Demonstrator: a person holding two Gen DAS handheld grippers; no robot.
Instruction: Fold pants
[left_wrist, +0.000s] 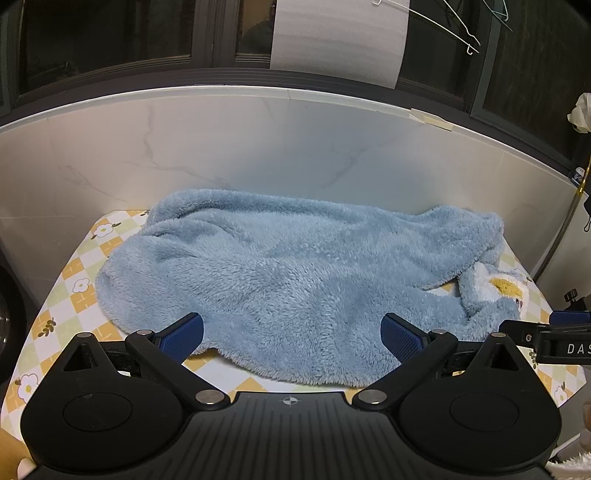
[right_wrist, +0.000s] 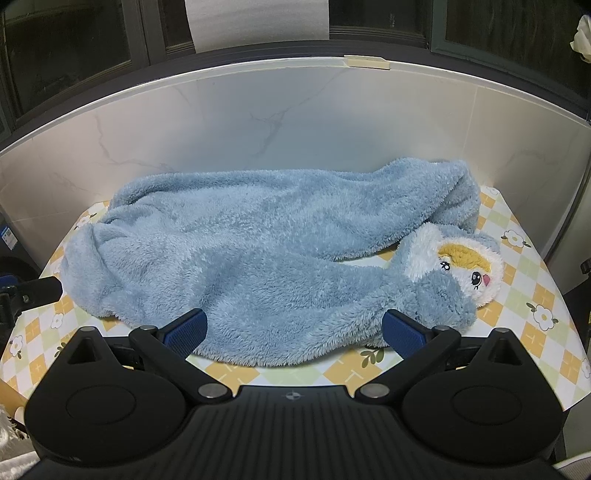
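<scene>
Home laundry corner, wire hangers (left_wrist: 461, 26), marble-look wall tiles (left_wrist: 258, 147), flower-patterned tablecloth (left_wrist: 77, 280)

fluffy blue pants (right_wrist: 236, 258) lying crumpled on table

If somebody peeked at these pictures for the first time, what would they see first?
Probably the big fluffy blue pants lying crumpled across the flowery checked table. Next, the little cartoon face sewn on at the pants' right end. Both grippers, left and right, wait wide open at the near edge.
</scene>
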